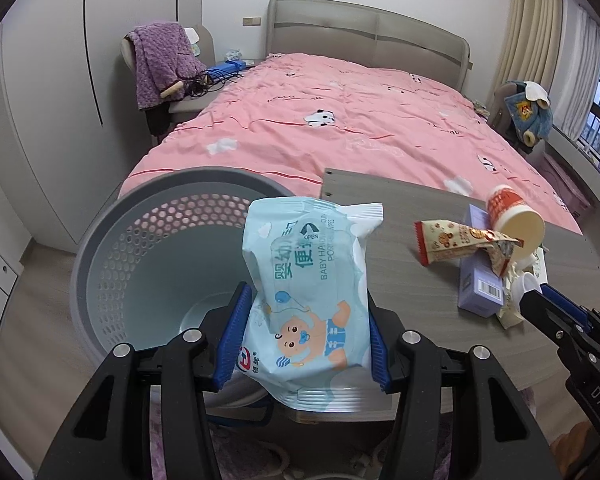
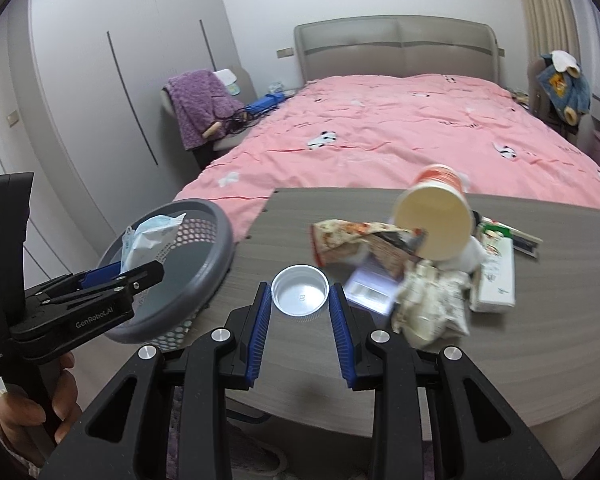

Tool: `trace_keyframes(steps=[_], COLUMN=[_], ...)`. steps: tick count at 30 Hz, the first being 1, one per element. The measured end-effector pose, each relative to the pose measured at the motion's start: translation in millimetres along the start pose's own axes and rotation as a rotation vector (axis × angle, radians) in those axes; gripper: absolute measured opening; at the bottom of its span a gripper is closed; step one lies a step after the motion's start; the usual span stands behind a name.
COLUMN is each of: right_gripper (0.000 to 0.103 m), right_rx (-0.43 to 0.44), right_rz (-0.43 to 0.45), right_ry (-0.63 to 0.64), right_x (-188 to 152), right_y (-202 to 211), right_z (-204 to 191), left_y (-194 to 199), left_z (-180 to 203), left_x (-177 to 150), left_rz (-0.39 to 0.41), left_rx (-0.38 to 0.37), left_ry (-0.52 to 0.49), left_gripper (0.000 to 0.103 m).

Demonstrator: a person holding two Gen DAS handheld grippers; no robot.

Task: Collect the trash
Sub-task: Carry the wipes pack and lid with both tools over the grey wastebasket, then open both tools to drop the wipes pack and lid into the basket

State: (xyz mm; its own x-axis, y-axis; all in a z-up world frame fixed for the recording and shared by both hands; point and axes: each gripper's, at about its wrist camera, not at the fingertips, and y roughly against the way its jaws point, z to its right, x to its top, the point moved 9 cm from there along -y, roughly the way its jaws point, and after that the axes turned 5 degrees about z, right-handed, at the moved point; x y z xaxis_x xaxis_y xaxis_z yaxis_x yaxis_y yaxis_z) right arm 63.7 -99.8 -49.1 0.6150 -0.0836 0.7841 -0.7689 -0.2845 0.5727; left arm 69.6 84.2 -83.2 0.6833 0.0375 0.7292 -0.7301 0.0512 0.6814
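The left gripper (image 1: 306,344) is clenching a pale-blue plastic pack of baby wipes (image 1: 312,280), its blue ribbed pads (image 1: 232,344) pressing on both sides of the pack's lower half. The pack is standing upright between the pads, in front of the grey perforated plastic waste basket (image 1: 112,264), whose mouth is tilting toward the left wrist camera. In the right wrist view, the pack is showing over the basket's rim (image 2: 204,292), and a hand (image 2: 32,404) is gripping the black handle of the left gripper at the lower left.

The right gripper (image 2: 300,312) is grasping a round white plastic bottle cap (image 2: 300,294), open side up, with a blue pad touching the cap on each side. The cap is being held above the grey wood-grain table (image 2: 540,340), near its left edge and just beside the basket.

The remaining trash is lying in a cluster on the right part of the table: an orange-and-cream paper cup (image 2: 436,220) lying on its side with its mouth toward the camera, a crumpled beige printed snack wrapper (image 1: 460,244) leaning against it, a lilac cardboard box with a barcode (image 1: 480,284) underneath, a crinkled cream wrapper (image 2: 432,304) and a white-and-green carton (image 2: 498,280). A bed with a pink panda-print cover (image 1: 340,120) is standing behind the table.
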Motion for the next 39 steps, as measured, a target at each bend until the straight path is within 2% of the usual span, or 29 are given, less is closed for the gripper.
trace_keyframes(steps=[11, 25, 30, 39], right_gripper=[0.030, 0.030, 0.030, 0.030], right_rx=[0.069, 0.191, 0.207, 0.213], right_rz=[-0.031, -0.100, -0.142, -0.179], right_ry=[0.054, 0.129, 0.155, 0.179], right_x=[9, 9, 5, 0], right_y=[-32, -84, -107, -127], right_z=[-48, -118, -135, -148], left_y=[-1, -11, -18, -35], left_z=[-37, -121, -135, -143], left_x=[8, 12, 11, 7], left_rz=[0.011, -0.021, -0.027, -0.060], left_rx=[0.033, 0.163, 0.187, 0.181], left_ry=[0.032, 0.101, 0.103, 0.100], left_gripper=[0.050, 0.051, 0.051, 0.051])
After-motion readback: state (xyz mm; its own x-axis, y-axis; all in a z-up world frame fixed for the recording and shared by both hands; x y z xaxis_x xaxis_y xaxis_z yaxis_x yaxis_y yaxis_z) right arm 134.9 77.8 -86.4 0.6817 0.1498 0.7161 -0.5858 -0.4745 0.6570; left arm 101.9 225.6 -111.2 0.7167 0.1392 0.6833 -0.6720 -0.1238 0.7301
